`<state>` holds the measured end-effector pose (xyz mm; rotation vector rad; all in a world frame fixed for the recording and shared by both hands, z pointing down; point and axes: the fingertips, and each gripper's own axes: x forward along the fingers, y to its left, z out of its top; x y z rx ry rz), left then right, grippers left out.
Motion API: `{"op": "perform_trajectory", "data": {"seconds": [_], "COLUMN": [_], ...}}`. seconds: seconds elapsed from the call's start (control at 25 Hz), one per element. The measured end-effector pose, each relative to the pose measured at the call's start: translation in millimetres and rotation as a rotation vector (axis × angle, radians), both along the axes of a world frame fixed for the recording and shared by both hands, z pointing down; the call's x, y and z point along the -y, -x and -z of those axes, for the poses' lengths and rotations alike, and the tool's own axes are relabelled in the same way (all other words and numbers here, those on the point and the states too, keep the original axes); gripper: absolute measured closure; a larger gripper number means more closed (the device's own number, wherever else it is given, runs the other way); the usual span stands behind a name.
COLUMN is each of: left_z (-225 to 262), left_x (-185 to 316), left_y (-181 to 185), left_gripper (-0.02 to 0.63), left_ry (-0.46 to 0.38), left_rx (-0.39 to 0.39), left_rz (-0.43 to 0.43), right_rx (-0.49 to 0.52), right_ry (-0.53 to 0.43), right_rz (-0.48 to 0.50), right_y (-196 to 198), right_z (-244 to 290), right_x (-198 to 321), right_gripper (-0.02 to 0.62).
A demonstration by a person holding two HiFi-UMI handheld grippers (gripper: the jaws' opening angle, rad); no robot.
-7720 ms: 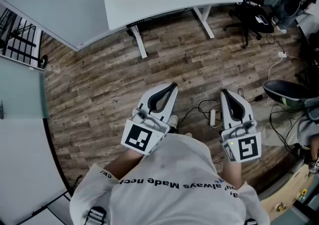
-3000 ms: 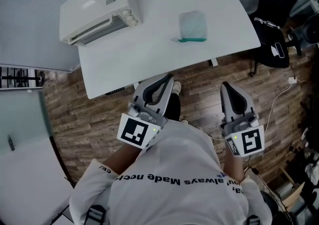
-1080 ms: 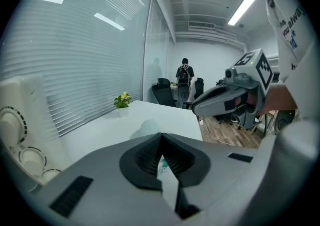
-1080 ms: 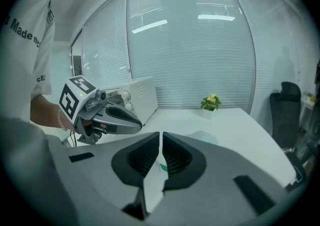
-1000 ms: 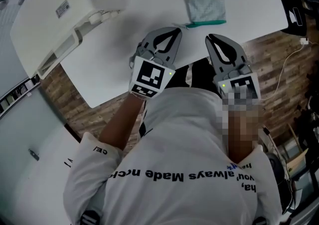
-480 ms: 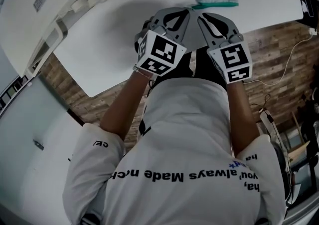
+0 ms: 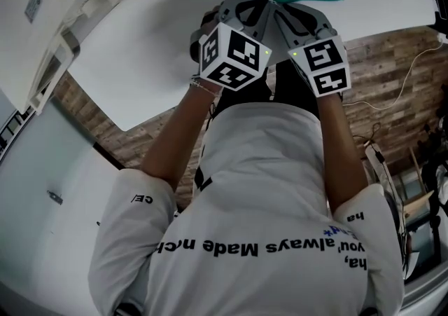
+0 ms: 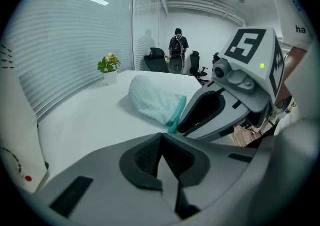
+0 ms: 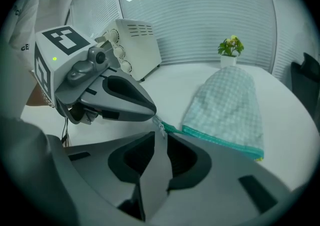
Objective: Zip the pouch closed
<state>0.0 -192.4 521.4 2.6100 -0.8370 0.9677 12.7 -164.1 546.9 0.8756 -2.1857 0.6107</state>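
my left gripper [image 8: 161, 135]: fingers pressed together, empty; right gripper [image 9: 161, 135]: fingers slightly spread beside pouch [image 9: 227, 104] zip pull [image 9: 160, 126].

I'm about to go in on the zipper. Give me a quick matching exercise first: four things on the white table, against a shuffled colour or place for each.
Things:
A. pouch
B. zipper pull
C. potted plant
D. toaster oven

Descriptions:
1. white, with knobs on its front
2. pale green check fabric with a teal zipper edge
3. just ahead of the tips of the right gripper
4. yellow flowers, beyond the pouch

Pairs: A-2, B-3, C-4, D-1.
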Motion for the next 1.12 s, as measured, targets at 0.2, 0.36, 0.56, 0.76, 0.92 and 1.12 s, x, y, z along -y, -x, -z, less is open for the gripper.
{"op": "perform_trajectory", "data": {"seconds": [0.2, 0.36, 0.56, 0.76, 0.92, 1.12], "left_z": [-14.7, -27.4, -28.8, -29.7, -30.6, -31.2], "left_x": [1.0, -1.7, 0.1, 0.5, 0.0, -0.6], "left_y": [1.3, 3.3, 2.1, 1.1, 1.1, 1.6], "left_gripper": [0.586, 0.586, 0.587, 0.588, 0.586, 0.588], "left_ry": [0.03, 0.061, 0.081, 0.075, 0.06, 0.06], "left_rx": [0.057, 0.114, 0.136, 0.159, 0.185, 0.195], "left_rz": [-0.002, -0.018, -0.021, -0.033, -0.051, -0.057], "right_rx": [-0.002, -0.001, 0.008, 0.03, 0.022, 0.017], "right_ry": [0.01, 0.018, 0.021, 0.017, 0.024, 0.025], "right_rz": [0.017, 0.019, 0.011, -0.011, -0.023, -0.027], "right_y": [4.1, 6.2, 6.1, 7.9, 5.7, 3.7], "right_z": [-5.1, -8.3, -9.1, -6.9, -10.0, -10.4], "right_x": [3.9, 6.8, 11.2, 17.4, 18.7, 17.6], "right_gripper": [0.509, 0.512, 0.526, 0.57, 0.584, 0.586]}}
